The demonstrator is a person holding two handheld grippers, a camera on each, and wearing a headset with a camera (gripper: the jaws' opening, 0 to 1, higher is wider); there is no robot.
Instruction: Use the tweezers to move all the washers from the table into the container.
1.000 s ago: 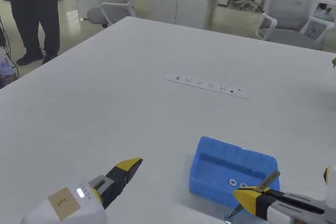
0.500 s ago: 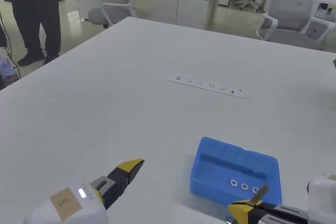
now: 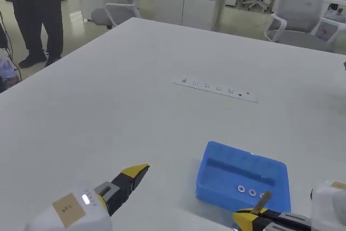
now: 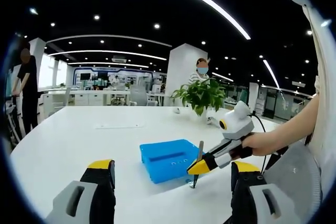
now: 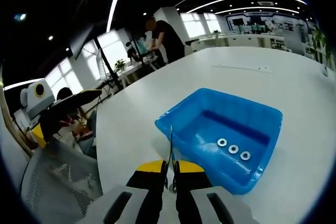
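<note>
The right gripper is clenched on the tweezers, tips aimed down at the table just near of the blue container, likely seeking another washer. 3 washers lie inside it. The left gripper hangs released, well left, out of the way.

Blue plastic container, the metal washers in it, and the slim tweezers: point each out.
Blue plastic container (image 5: 202, 137): right gripper view, bare floor.
Metal washers (image 5: 233, 149): right gripper view, middle washer.
Slim tweezers (image 5: 170, 145): right gripper view, shaft above the jaws.

Blue container, silver washers and tweezers, white table.
</note>
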